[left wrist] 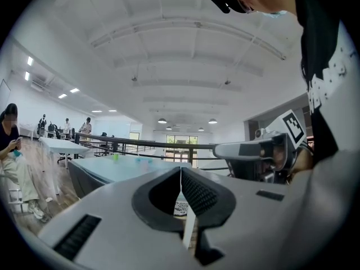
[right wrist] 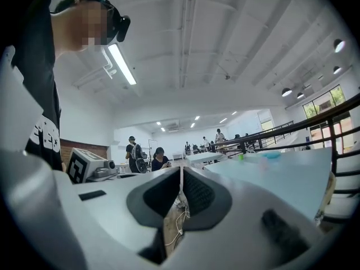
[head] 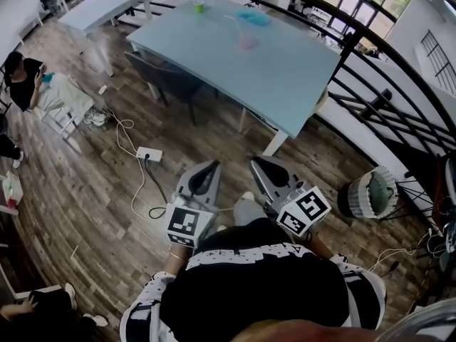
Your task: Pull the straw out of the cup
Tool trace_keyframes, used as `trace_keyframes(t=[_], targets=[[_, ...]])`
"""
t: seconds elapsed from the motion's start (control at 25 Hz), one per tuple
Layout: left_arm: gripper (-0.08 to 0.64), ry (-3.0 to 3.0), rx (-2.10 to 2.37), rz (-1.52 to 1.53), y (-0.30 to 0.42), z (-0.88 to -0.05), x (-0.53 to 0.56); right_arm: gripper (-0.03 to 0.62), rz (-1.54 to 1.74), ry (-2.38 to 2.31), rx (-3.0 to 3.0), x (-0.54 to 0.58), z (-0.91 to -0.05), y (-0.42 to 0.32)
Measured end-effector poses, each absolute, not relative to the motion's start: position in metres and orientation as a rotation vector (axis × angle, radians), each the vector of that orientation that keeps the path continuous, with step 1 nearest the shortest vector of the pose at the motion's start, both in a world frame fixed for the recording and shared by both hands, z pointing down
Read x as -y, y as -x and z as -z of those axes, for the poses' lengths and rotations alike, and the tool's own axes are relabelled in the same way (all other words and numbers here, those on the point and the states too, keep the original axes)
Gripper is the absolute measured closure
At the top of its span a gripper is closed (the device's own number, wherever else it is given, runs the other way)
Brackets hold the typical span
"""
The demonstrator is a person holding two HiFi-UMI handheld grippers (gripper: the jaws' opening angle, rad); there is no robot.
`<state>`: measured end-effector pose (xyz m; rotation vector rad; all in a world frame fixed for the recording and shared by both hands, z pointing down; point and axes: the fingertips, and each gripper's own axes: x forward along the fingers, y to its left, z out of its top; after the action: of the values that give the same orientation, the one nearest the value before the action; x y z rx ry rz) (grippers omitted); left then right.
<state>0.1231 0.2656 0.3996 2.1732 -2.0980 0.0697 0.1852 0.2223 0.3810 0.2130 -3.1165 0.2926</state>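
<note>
Left gripper [head: 211, 165] and right gripper [head: 255, 161], both pressed together and empty, hang over open floor [head: 92, 191] short of the surface's [head: 285, 84] near corner; one pink cup [head: 247, 41] stands mid-surface

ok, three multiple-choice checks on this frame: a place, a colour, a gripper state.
1. Where is the pink cup? A) on the light-blue table B) on the floor C) between a gripper's jaws
2. What colour is the small cup at the table's far edge? A) red B) green C) black
3. How do the left gripper and right gripper stand? A) wide open B) shut on a straw C) shut, empty
Answers: 1 A: the head view shows it on the tabletop, far from both grippers. 2 B: it is bright green. 3 C: each gripper view shows jaw tips touching, nothing between.
</note>
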Motion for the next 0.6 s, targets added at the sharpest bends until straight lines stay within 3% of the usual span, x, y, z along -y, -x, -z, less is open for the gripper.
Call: trace_keyframes(t=[0.6], targets=[[0.545,-2.105,2.125,-0.09,-0.083,-0.407,-0.232,0.561,-0.29,-0.226,3.117,-0.169,-0.383,-0.152]])
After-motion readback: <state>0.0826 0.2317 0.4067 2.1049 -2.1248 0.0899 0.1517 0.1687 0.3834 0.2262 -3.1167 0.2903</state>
